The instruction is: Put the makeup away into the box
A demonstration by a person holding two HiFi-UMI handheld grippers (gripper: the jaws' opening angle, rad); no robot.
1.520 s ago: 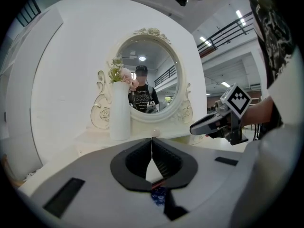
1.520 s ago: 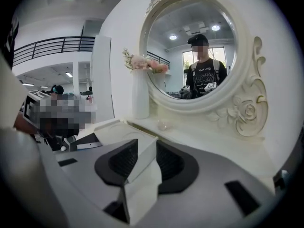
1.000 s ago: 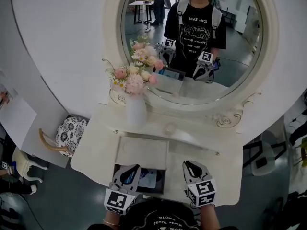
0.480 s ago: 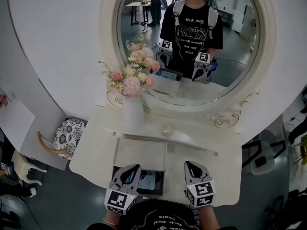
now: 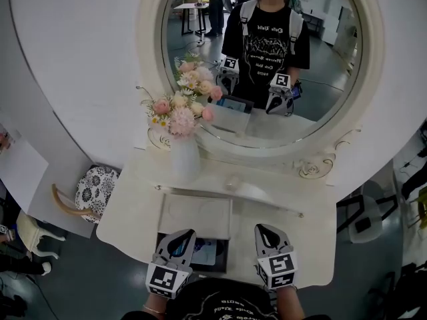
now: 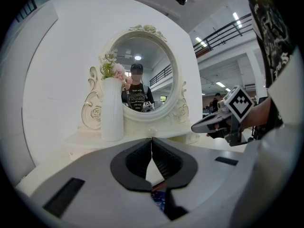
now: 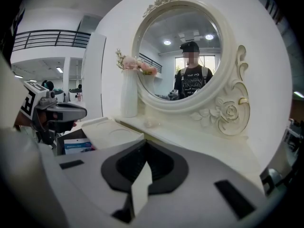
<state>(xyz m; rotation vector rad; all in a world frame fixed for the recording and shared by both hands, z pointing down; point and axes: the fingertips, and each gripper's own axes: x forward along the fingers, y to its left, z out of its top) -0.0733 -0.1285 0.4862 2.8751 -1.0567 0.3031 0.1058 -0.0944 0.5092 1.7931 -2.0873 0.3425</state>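
Head view: the box (image 5: 226, 253) is sitting open at the table's (image 5: 300, 225) front edge, with its lid (image 5: 197, 213) lying flat behind it. Some makeup (image 5: 203, 251) (a blue-and-white pack) is lying inside. The left gripper (image 5: 183, 237) is hovering over the box and the right gripper (image 5: 265, 232) is hanging over bare table, well apart from it. A small clear thing (image 5: 233, 179) is sitting by the mirror (image 5: 267, 65) base; I can't tell what it is.

Left gripper view: the left gripper (image 6: 151, 145) is pinching shut with nothing between the jaws. A bit of the blue makeup (image 6: 159, 201) is peeking out underneath, and the right gripper (image 6: 203, 125) is showing off to the side.

Right gripper view: the right gripper (image 7: 144, 148) is closing on nothing too, jaws fully together. The box (image 7: 61, 148) is off to the left, with the makeup (image 7: 76, 145) in it and the left gripper (image 7: 71, 112) above.

I'm guessing the stowing is basically done, with closing the lid maybe the only bit remaining.
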